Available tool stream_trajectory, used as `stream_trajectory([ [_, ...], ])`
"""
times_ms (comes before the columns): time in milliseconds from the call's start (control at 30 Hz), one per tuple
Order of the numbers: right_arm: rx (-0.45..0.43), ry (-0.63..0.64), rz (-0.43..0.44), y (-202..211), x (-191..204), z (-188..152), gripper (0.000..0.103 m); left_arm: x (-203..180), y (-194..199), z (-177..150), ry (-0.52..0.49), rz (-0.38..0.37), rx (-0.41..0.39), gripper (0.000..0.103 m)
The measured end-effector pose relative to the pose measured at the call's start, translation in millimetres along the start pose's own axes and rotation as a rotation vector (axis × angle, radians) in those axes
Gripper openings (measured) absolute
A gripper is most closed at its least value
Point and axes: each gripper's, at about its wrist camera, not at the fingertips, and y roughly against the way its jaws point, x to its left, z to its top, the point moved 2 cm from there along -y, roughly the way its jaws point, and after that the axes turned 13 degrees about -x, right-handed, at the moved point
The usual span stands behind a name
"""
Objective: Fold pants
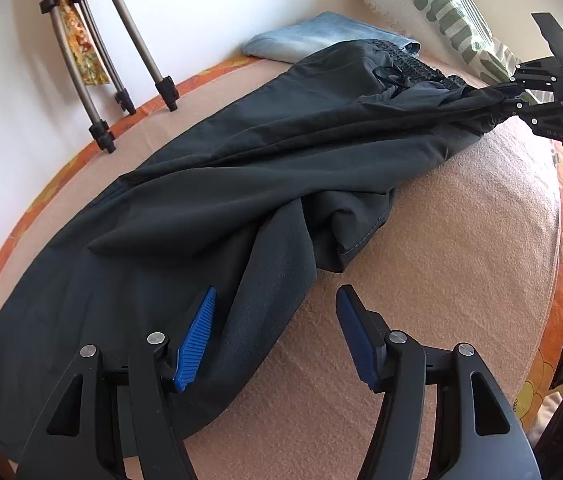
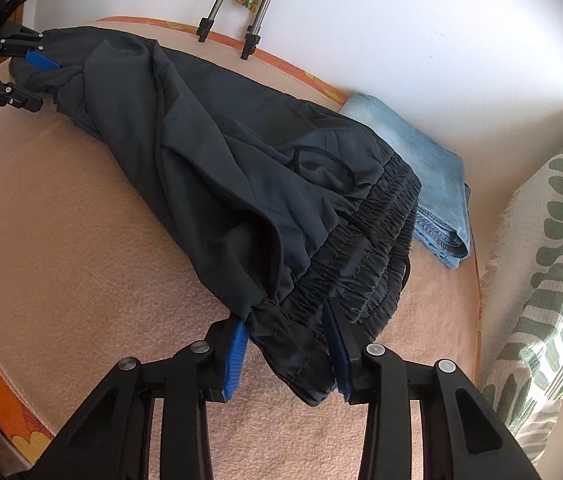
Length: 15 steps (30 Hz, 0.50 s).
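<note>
1. Blue pads of the left claw (image 1: 277, 336) stand spread over the leg end of the pants (image 1: 209, 184), gripping nothing.
2. Right claw (image 2: 287, 354) pinches the waistband corner.
3. Pants lie twisted on the blanket (image 1: 441, 280); I'd pull them flat before folding.
4. Only the right view shows the waistband's gathers beside the jeans (image 2: 429, 160); only the left shows the bunched leg.

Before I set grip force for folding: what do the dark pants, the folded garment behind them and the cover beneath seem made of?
Dark pants: thin, smooth woven fabric, probably synthetic, with a slight sheen, soft drapey creases, and a gathered elastic waistband. Folded garment: faded light-blue denim, judging by the thick stitched seams at its edge. Cover: peach, fuzzy and matte, likely fleece or brushed wool.
</note>
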Motion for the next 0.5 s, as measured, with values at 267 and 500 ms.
stream_trajectory([
  [267, -0.072, 0.003, -0.114, -11, -54, 64, 0.01, 14, 11, 13, 0.061, -0.021, -0.059, 0.051],
  [500, -0.015, -0.067, -0.122, -79, -109, 106, 0.01, 19, 22, 18, 0.073, -0.035, -0.068, 0.047],
])
